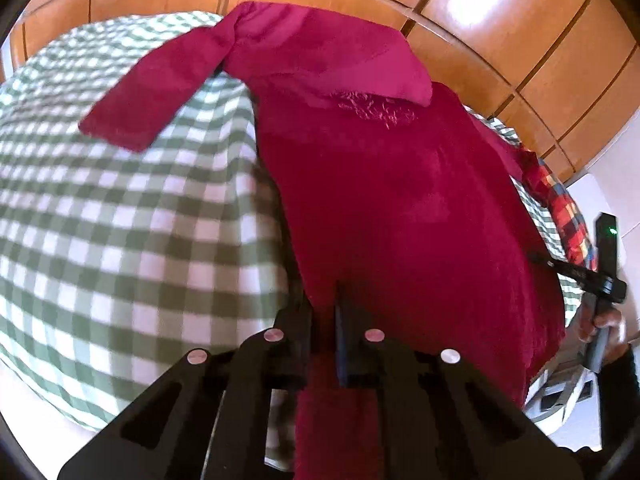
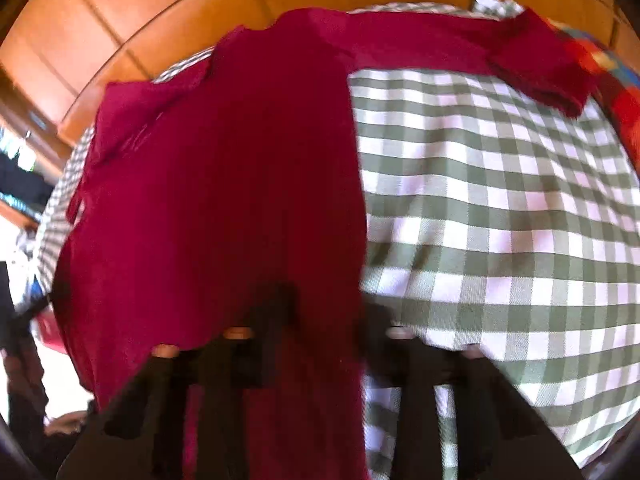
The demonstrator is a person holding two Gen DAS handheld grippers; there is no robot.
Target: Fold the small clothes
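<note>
red garment point(image 1: 400, 200) spread on green checked cloth point(image 1: 120, 220), sleeves out, no fold made yet, so early stage. left gripper point(image 1: 324, 320) jaws nearly closed, pinching the near hem. right gripper point(image 2: 320, 320) blurred, hem draped over jaws, cannot tell its grip. multicoloured cloth point(image 1: 564, 216) just beside.

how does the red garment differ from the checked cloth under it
The red garment is one plain deep red with a fuzzy nap; the checked cloth is green and white squares and looks smooth. The garment is smaller, lying on the cloth with a sleeve angled out; the cloth spreads under it. The left gripper pinches the garment's near edge, not the cloth. Both are fabric.
</note>
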